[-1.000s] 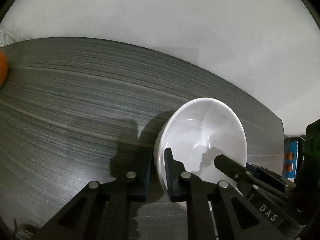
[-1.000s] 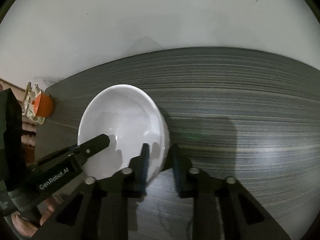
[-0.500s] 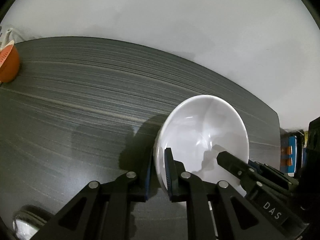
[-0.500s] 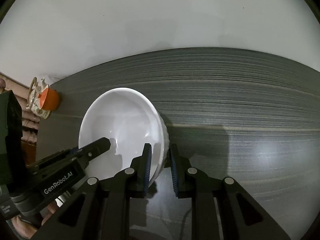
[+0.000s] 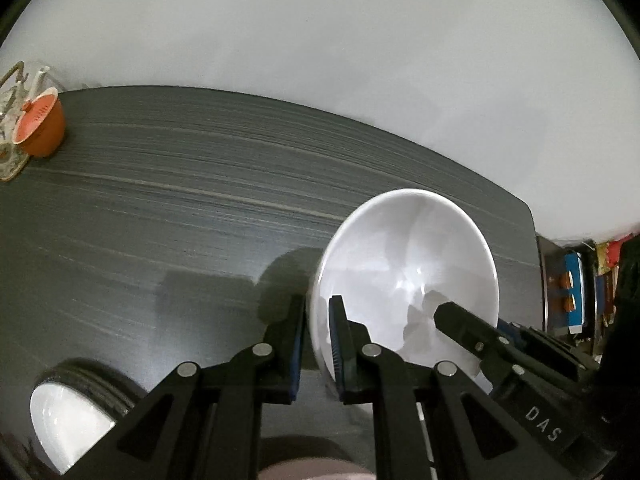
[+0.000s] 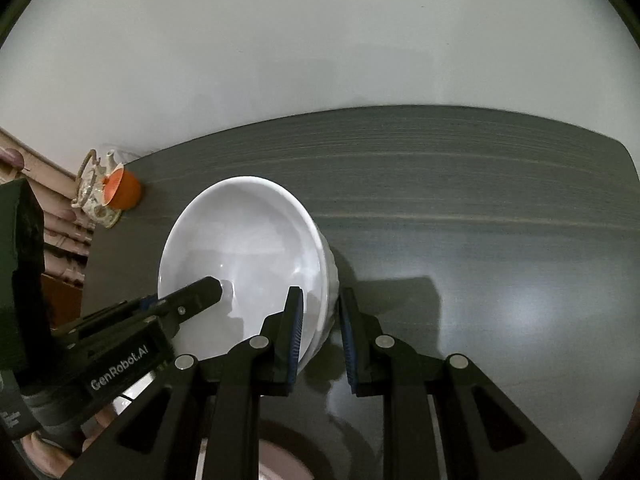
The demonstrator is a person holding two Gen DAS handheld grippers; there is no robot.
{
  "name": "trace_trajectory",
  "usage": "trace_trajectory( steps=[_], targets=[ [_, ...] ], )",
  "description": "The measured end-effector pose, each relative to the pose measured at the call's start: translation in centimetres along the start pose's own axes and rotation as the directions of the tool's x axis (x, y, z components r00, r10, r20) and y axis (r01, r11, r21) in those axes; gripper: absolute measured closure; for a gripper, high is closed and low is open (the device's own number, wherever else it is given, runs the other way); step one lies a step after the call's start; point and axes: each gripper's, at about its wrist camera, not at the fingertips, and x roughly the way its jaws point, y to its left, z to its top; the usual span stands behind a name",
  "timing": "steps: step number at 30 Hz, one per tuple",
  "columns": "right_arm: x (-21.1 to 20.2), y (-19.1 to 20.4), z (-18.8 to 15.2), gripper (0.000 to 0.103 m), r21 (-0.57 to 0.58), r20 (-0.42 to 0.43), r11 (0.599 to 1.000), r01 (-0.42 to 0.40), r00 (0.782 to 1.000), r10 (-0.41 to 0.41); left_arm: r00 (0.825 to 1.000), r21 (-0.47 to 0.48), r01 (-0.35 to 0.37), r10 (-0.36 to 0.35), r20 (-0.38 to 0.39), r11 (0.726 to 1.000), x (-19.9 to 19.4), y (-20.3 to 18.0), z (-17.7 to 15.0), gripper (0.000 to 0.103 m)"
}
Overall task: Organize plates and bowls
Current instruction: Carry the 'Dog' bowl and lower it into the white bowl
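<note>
A white bowl (image 5: 408,272) (image 6: 240,264) hangs above the dark grey table (image 5: 160,220) (image 6: 480,220), held from two sides. My left gripper (image 5: 318,312) is shut on its left rim, one pad inside and one outside. On the opposite rim my right gripper (image 6: 320,304) is shut the same way. In each wrist view the other gripper's finger (image 5: 456,320) (image 6: 200,294) reaches into the bowl from the far side. Both grippers point steeply down.
A dish (image 5: 68,420), white inside and dark ribbed outside, sits on the table at the lower left. An orange cup (image 5: 40,128) (image 6: 122,190) and a patterned teapot (image 6: 92,192) stand at the table's far left corner. A pinkish round thing (image 6: 280,464) lies below the grippers.
Both grippers have risen with the bowl between them and the table has dropped away. The dark-rimmed dish and the orange cup have come into the left wrist view.
</note>
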Motion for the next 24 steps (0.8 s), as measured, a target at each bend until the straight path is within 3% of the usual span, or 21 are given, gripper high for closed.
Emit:
trace_trajectory(
  steps=[14, 24],
  targets=[
    [-5.5, 2.8, -6.8, 0.084, -0.007, 0.022, 1.0, -0.019, 1.0, 0.019, 0.999, -0.005, 0.012, -0.012, 0.036, 1.0, -6.1, 0.5, -5.3, 0.091],
    [-6.9, 4.2, -13.0, 0.083, 0.003, 0.0, 0.999, -0.046, 0.999, 0.046, 1.0, -0.015, 0.011, -0.011, 0.007, 1.0, -7.4, 1.1, -12.2, 0.091]
  ],
)
